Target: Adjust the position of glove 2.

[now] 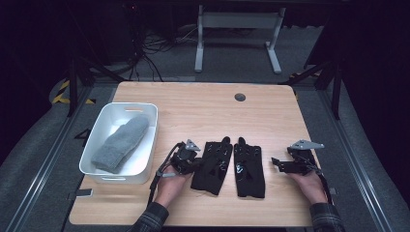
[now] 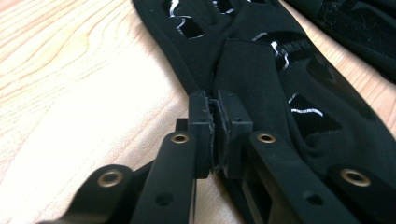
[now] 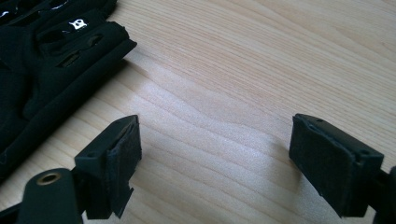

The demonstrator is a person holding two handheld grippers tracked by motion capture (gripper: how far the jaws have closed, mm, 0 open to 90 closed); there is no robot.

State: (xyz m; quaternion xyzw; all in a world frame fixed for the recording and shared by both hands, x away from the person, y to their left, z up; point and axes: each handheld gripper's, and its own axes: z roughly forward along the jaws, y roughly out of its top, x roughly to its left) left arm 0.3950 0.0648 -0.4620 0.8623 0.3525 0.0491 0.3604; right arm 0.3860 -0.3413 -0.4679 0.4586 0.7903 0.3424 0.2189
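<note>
Two black gloves lie side by side on the wooden table, fingers pointing away. The left glove point(image 1: 212, 168) has shiny patches on it point(image 2: 261, 65). My left gripper point(image 1: 197, 162) is shut on its left edge, and the left gripper view shows a fold of fabric pinched between the pads point(image 2: 216, 107). The right glove point(image 1: 249, 170) lies flat just beside it point(image 2: 359, 28). My right gripper point(image 1: 275, 165) stands open to the right of that glove, low over bare wood, with nothing between its pads point(image 3: 215, 144). The right glove's edge point(image 3: 56, 56) lies apart from its left jaw.
A white bin point(image 1: 128, 105) stands at the table's left with a grey knitted item point(image 1: 121, 142) inside, close to my left hand. A round grommet point(image 1: 240, 97) sits near the far edge. Bare wood stretches behind the gloves and to their right.
</note>
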